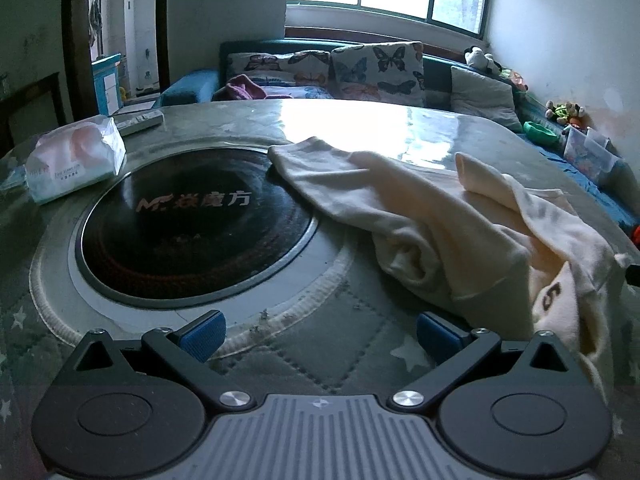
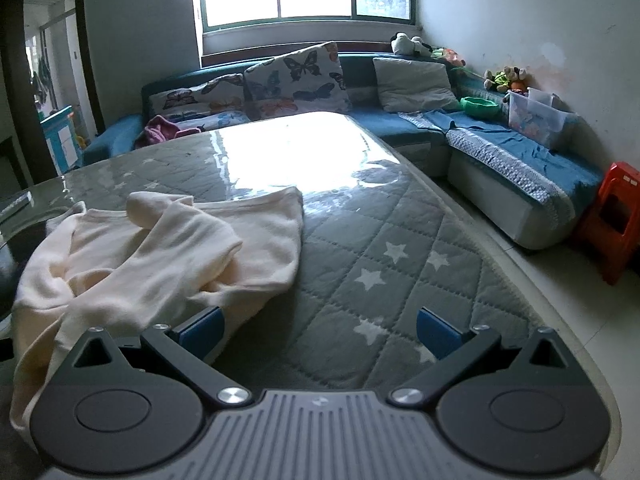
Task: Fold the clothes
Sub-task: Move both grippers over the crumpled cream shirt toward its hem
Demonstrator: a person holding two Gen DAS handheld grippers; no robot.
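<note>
On the quilted table, a cream garment lies crumpled; both tools released, empty.

The cream top is soft, fuzzy cloth. The bench wears a stitched grey cloth under a shiny clear sheet. The round black plate looks smooth and glossy. The tissue pack is crinkly plastic.

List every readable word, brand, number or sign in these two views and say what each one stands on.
"M" logo followed by "炎魔方": on the black round cooktop set into the table.
"5": dark digit on the cream garment, seen sideways near its right edge.
Small print on the tissue pack: too blurred to read.
Right wrist view: no legible text; the garment shows no print there.
</note>
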